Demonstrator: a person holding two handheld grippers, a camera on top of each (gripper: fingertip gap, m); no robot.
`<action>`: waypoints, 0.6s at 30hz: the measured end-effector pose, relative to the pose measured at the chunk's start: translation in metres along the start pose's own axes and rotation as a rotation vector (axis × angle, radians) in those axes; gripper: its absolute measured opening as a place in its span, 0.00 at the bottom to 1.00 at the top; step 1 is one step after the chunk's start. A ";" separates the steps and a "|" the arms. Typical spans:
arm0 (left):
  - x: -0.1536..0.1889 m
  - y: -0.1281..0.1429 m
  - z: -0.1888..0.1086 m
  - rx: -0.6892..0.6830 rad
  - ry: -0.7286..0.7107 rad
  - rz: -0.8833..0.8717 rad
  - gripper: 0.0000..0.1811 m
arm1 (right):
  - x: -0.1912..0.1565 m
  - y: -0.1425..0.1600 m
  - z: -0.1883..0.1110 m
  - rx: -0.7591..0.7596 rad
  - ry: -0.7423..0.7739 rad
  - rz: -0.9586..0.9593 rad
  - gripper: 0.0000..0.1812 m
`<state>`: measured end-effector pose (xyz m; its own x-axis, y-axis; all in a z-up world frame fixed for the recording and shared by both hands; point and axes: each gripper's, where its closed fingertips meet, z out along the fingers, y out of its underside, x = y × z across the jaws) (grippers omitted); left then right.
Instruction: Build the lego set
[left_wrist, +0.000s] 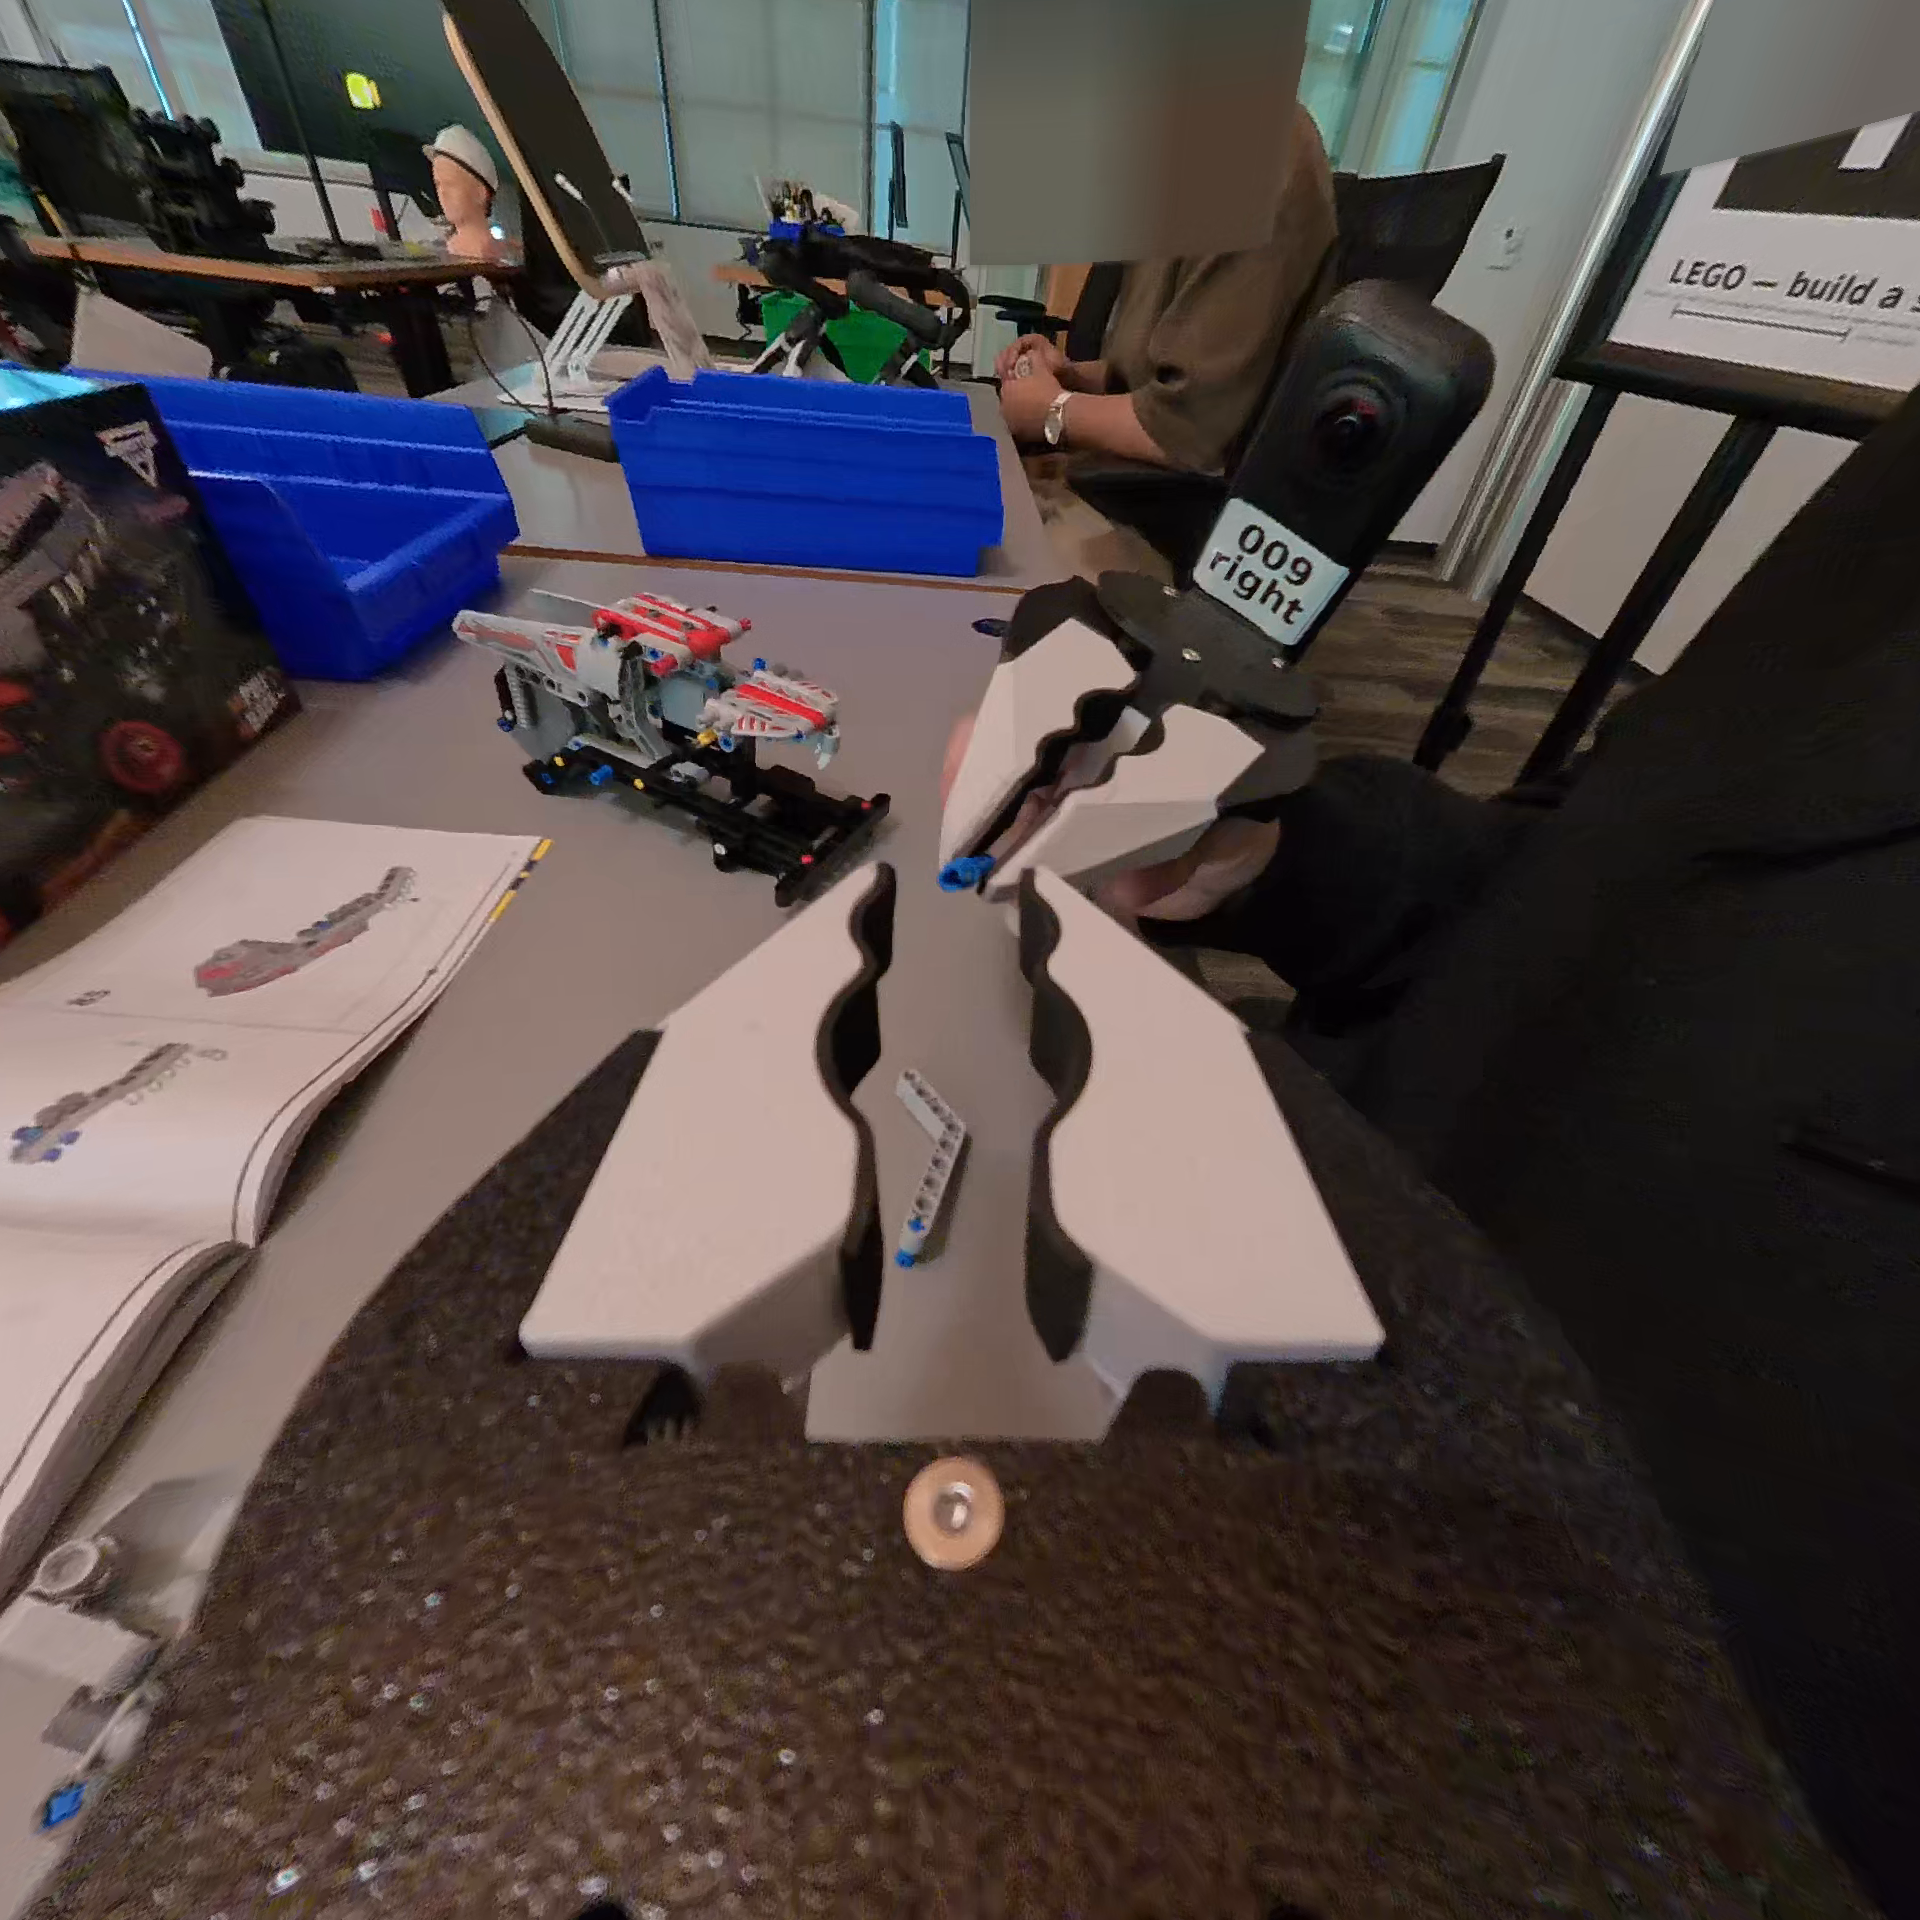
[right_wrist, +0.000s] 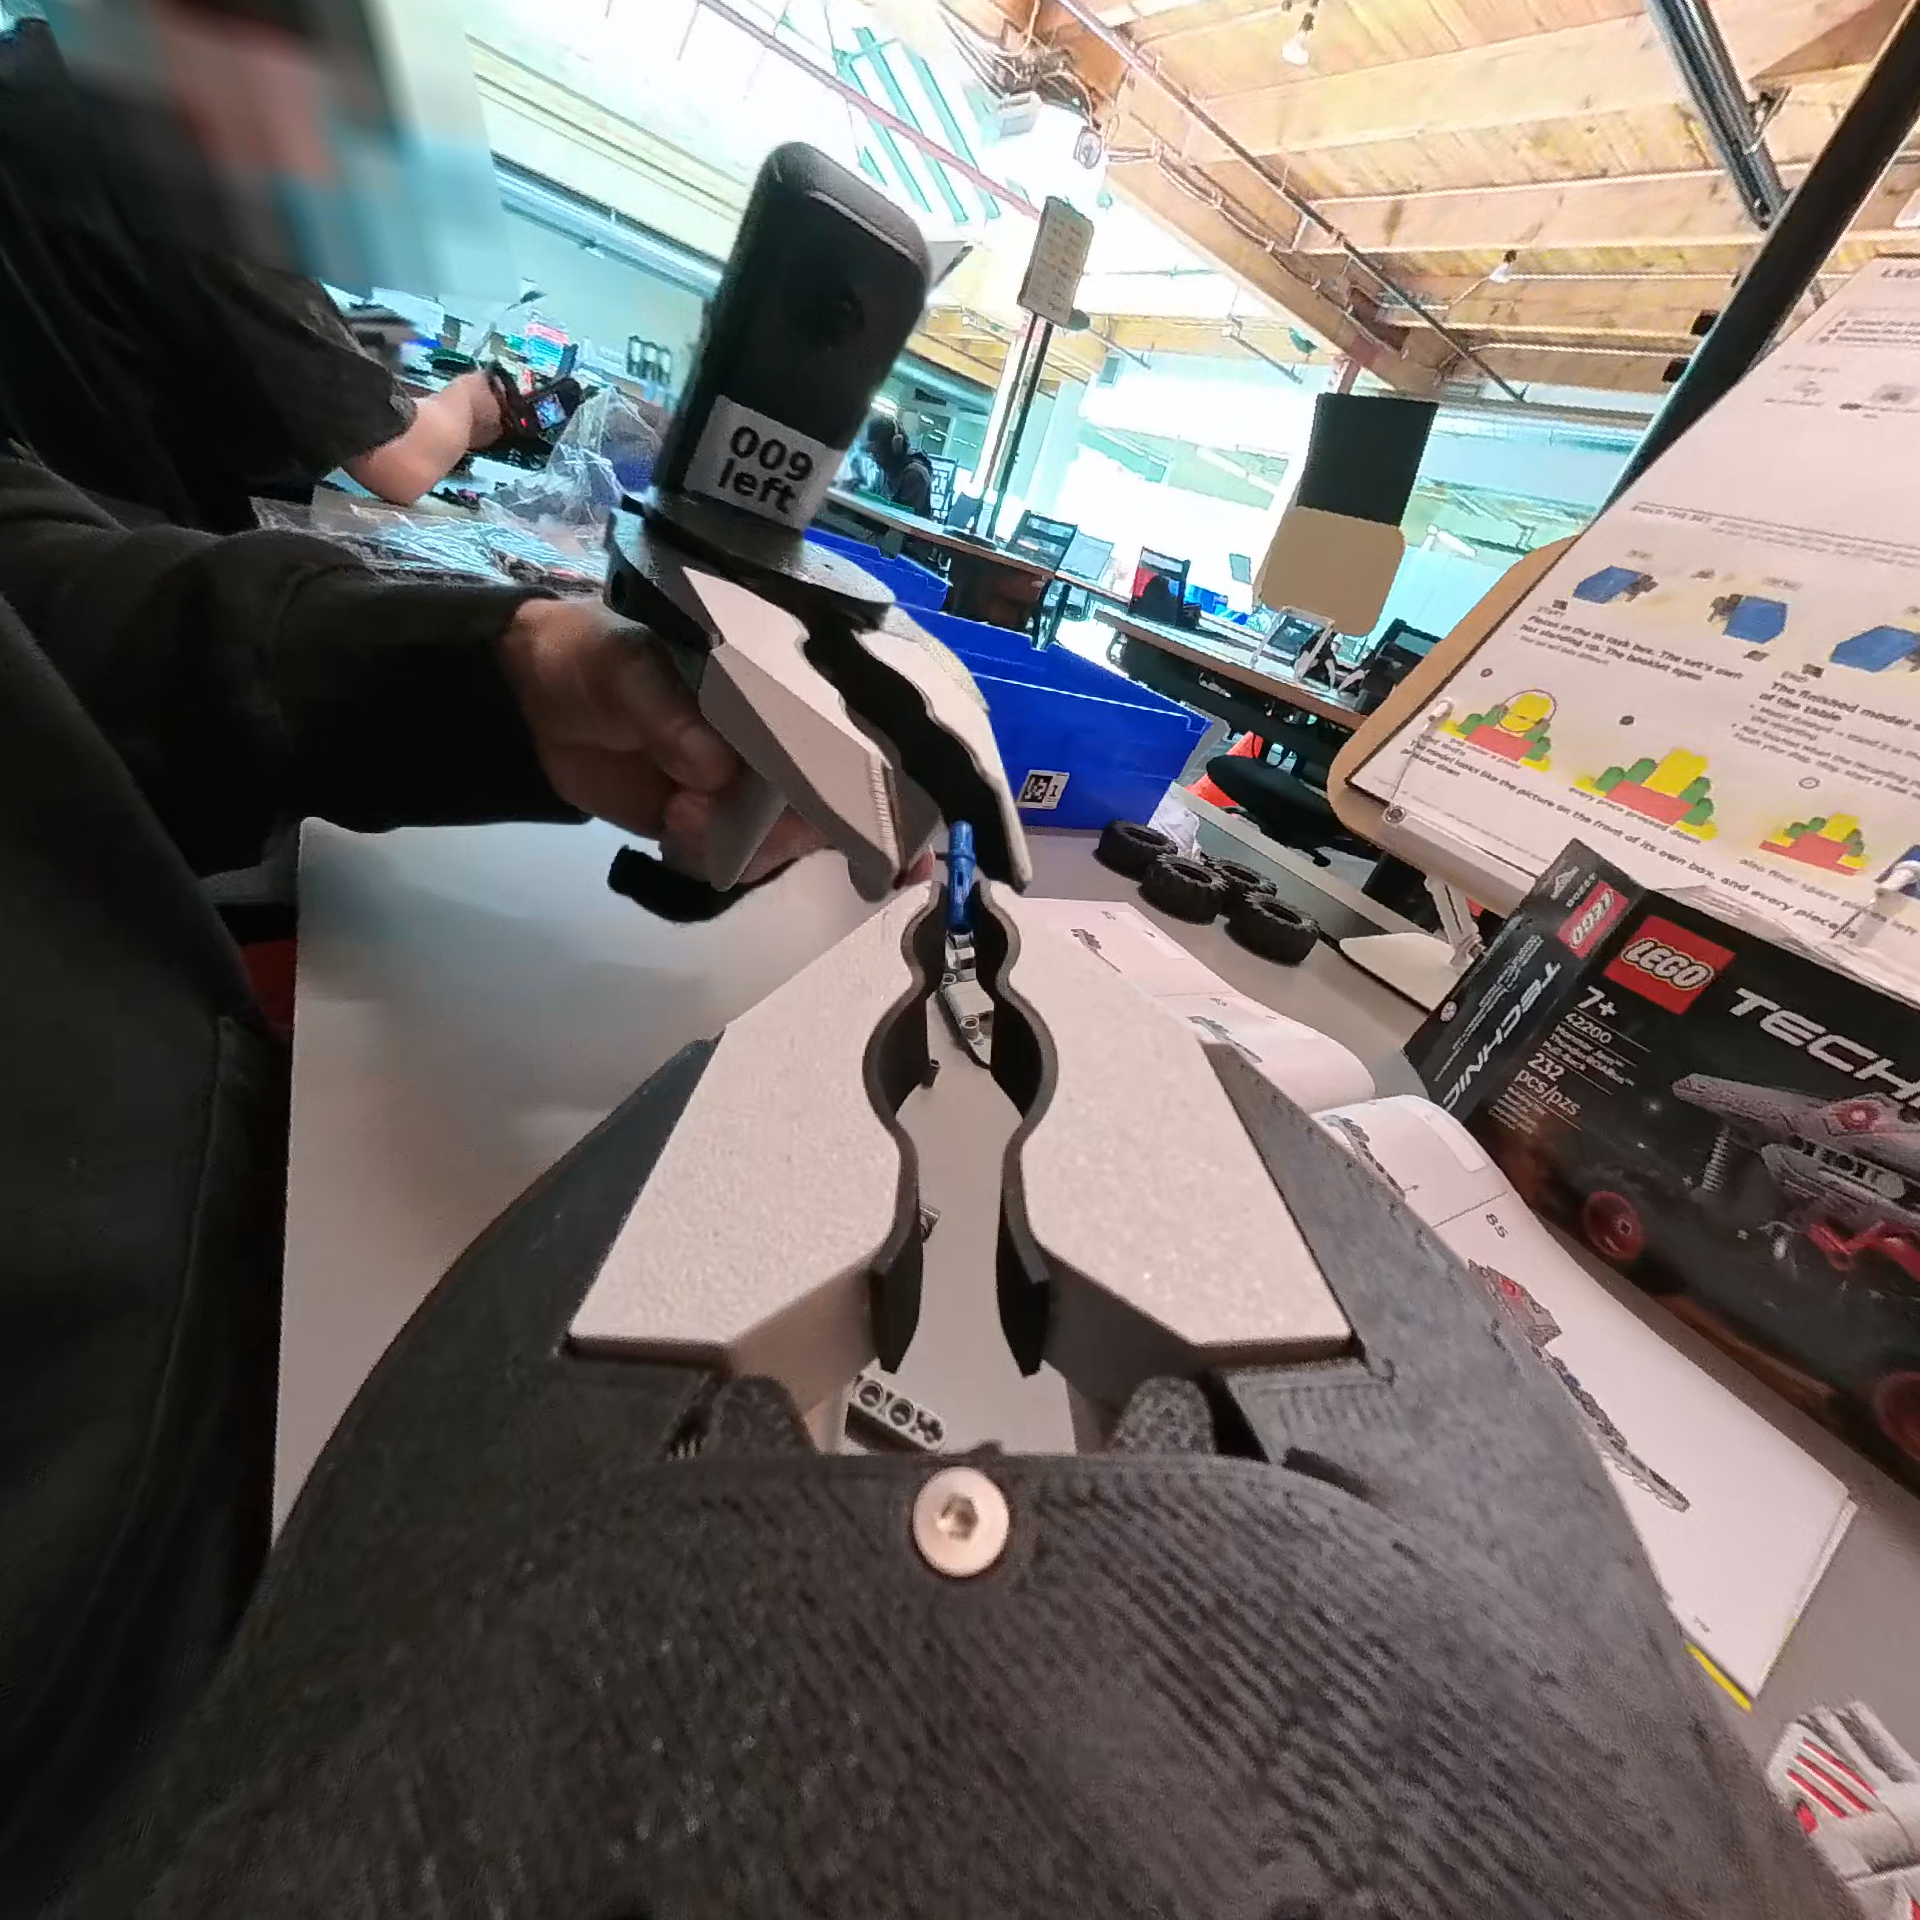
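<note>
A light grey angled beam (left_wrist: 932, 1169) with a blue pin at its near end is seen lying on the grey table (left_wrist: 436, 748), framed by the parted, empty jaws of the left gripper (left_wrist: 958, 883). Just beyond, a blue pin (left_wrist: 961, 871) is pinched at the tips of the right gripper (left_wrist: 971, 868). An open instruction booklet (left_wrist: 208, 1039) is laid at the left. Farther back, the partly built model (left_wrist: 675, 717) is stood before two blue bins (left_wrist: 810, 478).

Blue pin (left_wrist: 961, 871), grey beam (left_wrist: 928, 1164), red-and-white striped model (left_wrist: 675, 707), blue bins (left_wrist: 810, 478).
</note>
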<state>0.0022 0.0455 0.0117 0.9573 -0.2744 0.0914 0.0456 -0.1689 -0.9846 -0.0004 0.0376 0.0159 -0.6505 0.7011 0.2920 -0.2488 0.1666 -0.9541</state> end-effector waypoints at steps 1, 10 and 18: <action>0.001 0.001 0.000 -0.004 0.008 0.000 0.09 | -0.002 0.000 0.000 -0.002 -0.008 -0.003 0.01; -0.002 0.007 0.000 -0.036 0.003 0.031 0.02 | -0.002 0.007 0.001 -0.034 -0.024 -0.006 0.01; -0.012 0.049 -0.003 -0.433 -0.021 0.165 0.01 | -0.013 0.068 -0.012 -0.460 -0.168 0.021 0.15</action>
<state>-0.0078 0.0380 -0.0367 0.9474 -0.3126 -0.0686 -0.2270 -0.5053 -0.8326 -0.0004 0.0479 -0.0541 -0.7679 0.5928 0.2426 0.0839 0.4686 -0.8794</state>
